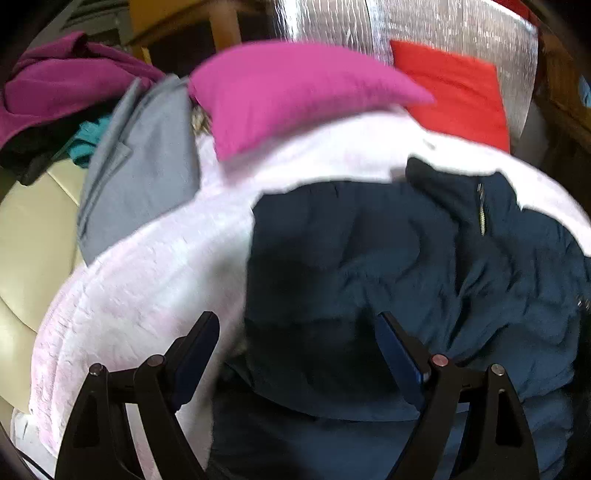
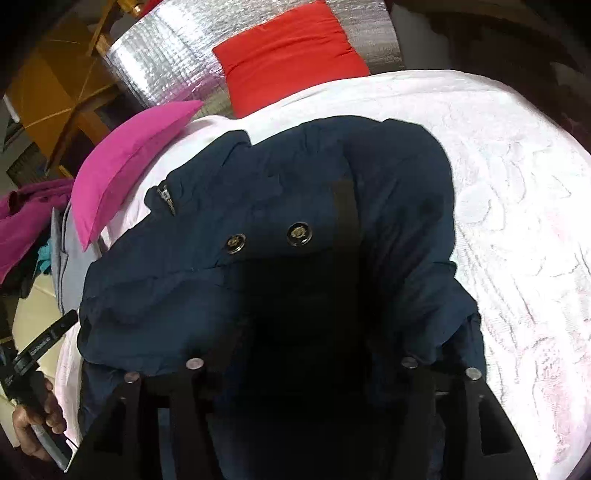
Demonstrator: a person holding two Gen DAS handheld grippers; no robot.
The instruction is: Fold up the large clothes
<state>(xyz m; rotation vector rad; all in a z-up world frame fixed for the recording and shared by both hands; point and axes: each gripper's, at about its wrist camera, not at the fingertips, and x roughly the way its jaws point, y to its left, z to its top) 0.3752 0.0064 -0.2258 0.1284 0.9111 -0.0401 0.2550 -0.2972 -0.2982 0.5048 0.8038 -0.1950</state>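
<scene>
A dark navy padded jacket (image 1: 369,258) lies crumpled on a pale pink-white blanket (image 1: 147,277). My left gripper (image 1: 297,317) hovers over the jacket's left edge. It is open, with nothing between its blue pads (image 1: 399,354). In the right wrist view the jacket (image 2: 221,288), with two metal snap buttons (image 2: 298,233), fills the middle and drapes over my right gripper (image 2: 299,354). The right gripper's linkage arms stand apart, but dark fabric hides its fingertips, so I cannot see whether they press on the cloth.
A pink pillow (image 1: 288,92) and a red pillow (image 1: 458,96) lie at the far end on a silver foil mat (image 1: 443,29). A grey garment (image 1: 140,177) and a purple one (image 1: 55,85) are heaped on the left. A person's hand (image 2: 37,417) holds the left gripper.
</scene>
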